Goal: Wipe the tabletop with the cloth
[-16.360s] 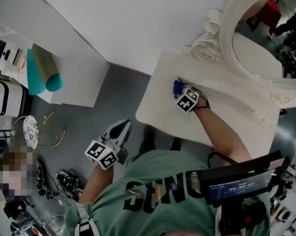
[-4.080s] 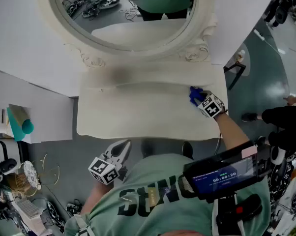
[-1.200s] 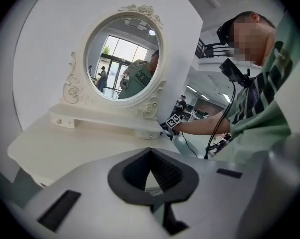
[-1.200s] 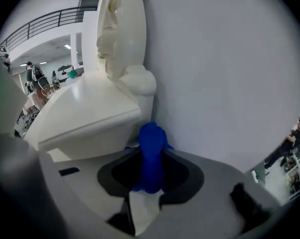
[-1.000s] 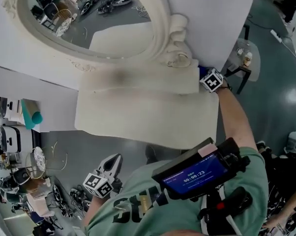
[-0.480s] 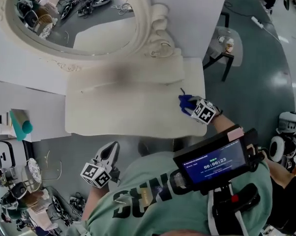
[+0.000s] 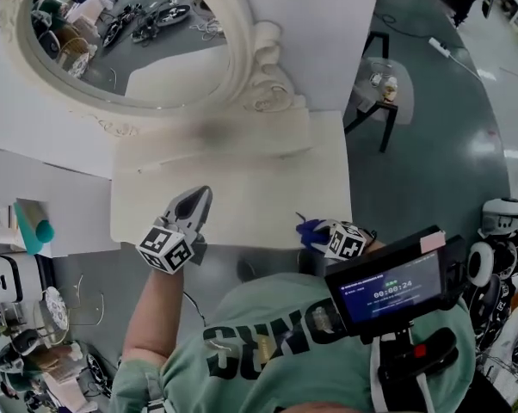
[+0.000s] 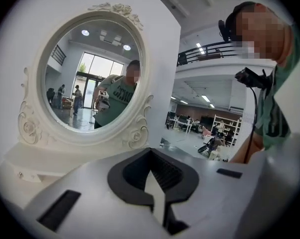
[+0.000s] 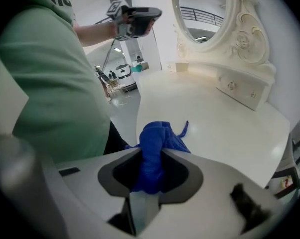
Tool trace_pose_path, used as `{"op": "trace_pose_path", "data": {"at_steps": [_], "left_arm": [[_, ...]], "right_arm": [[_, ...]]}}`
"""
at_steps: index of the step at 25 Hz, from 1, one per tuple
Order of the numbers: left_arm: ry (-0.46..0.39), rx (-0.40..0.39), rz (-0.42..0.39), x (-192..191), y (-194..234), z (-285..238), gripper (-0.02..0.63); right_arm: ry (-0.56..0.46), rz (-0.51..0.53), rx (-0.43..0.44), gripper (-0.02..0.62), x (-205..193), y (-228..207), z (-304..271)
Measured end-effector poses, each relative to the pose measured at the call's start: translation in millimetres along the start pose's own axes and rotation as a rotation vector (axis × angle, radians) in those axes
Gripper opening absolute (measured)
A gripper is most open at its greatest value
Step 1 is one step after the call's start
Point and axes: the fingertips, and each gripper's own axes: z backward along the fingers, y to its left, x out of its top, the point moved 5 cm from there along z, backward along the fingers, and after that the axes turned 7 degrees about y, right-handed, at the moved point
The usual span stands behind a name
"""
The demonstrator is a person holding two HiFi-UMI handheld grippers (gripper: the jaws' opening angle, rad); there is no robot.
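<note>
The blue cloth [image 9: 157, 146], clamped in the right gripper [image 7: 319, 231], is reaching the tabletop's [image 7: 242, 192] front right edge after sweeping forward, closing that pass, while the left gripper [image 7: 197, 201] is rising, jaws together, empty.

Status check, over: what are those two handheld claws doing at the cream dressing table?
Right gripper fingers shut on crumpled blue cloth, at cream tabletop's near right edge. Left gripper shut, empty, raised. Nothing in the cloth's way.

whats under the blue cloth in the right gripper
The blue cloth, clamped in the right gripper, sits over the cream tabletop near its front edge. The patch right beneath it is covered, so contact or dirt there cannot be seen.
</note>
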Motion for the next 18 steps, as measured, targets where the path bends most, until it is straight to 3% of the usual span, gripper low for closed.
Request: {"op": "trace_pose_path", "data": {"at_steps": [3, 7, 12, 18], "left_arm": [[-0.042, 0.006, 0.008, 30, 12, -26, -0.002], [-0.031, 0.013, 0.012, 41, 16, -45, -0.002], [0.033, 0.043, 0.008, 23, 18, -45, -0.002], [0.074, 0.083, 0.027, 5, 20, -38, -0.002]], "right_arm": [[-0.128, -0.067, -0.003, 0.107, 6, -24, 19], [-0.259, -0.239, -0.24, 0.107, 12, -155, 76], [-0.199, -0.312, -0.455, 0.109, 9, -302, 107], [-0.109, -0.385, -0.565, 0.11, 10, -377, 111]]}}
